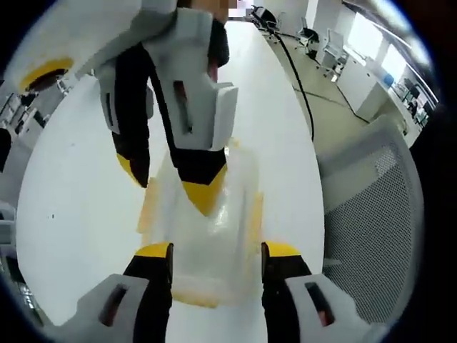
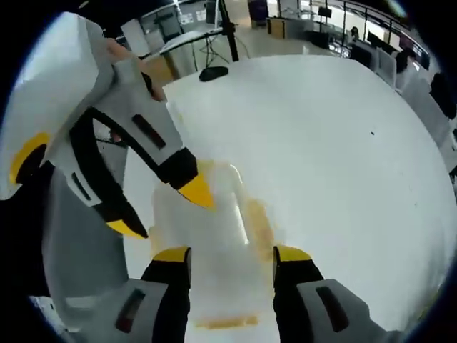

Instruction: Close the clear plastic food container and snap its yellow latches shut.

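White table (image 1: 78, 214) spans both views, mesh-backed chair (image 1: 378, 214) at its edge in the left gripper view. Clear plastic container (image 1: 203, 229) sits on the table, lid on, yellow latches (image 1: 148, 207) along its sides. Left gripper (image 1: 216, 250) jaws spread apart, straddling the container's near end, gripping nothing. Right gripper (image 2: 232, 255) jaws also spread, either side of the container (image 2: 207, 236). Each gripper's yellow tips reach over the lid from the far end in the other's view.
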Available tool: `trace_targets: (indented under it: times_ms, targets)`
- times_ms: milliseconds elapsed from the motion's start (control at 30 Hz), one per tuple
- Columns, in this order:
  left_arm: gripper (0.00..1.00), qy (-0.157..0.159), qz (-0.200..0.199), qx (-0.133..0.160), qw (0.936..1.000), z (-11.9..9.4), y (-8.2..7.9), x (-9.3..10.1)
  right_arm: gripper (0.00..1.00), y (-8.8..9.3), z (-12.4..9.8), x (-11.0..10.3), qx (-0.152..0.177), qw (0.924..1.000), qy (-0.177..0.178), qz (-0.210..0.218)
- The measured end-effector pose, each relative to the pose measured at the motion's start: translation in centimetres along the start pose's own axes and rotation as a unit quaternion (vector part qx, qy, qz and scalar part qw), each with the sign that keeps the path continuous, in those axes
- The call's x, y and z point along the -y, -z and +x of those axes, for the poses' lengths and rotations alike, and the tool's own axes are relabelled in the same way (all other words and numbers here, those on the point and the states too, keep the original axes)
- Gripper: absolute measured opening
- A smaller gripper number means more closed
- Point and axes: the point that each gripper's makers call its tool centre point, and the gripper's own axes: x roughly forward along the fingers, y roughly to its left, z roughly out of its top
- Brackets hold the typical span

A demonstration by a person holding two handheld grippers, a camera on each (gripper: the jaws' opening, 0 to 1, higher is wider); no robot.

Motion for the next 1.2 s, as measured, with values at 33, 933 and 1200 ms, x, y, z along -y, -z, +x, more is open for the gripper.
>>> trace_targets:
  times_ms: [33, 933, 1200]
  targets:
    - [0.51, -0.002, 0.000, -0.001, 1.0000, 0.0, 0.0, 0.1, 0.46, 0.1, 0.1, 0.0, -0.005, 0.9999, -0.011, -0.002]
    - [0.58, -0.075, 0.014, 0.004, 0.9971, 0.7, 0.0, 0.3, 0.51, 0.3, 1.4, 0.2, -0.054, 0.9945, -0.090, 0.002]
    - [0.57, -0.126, 0.004, 0.028, 0.9916, 1.1, -0.1, -0.1, 0.51, 0.3, 1.5, 0.1, -0.057, 0.9938, -0.095, 0.008]
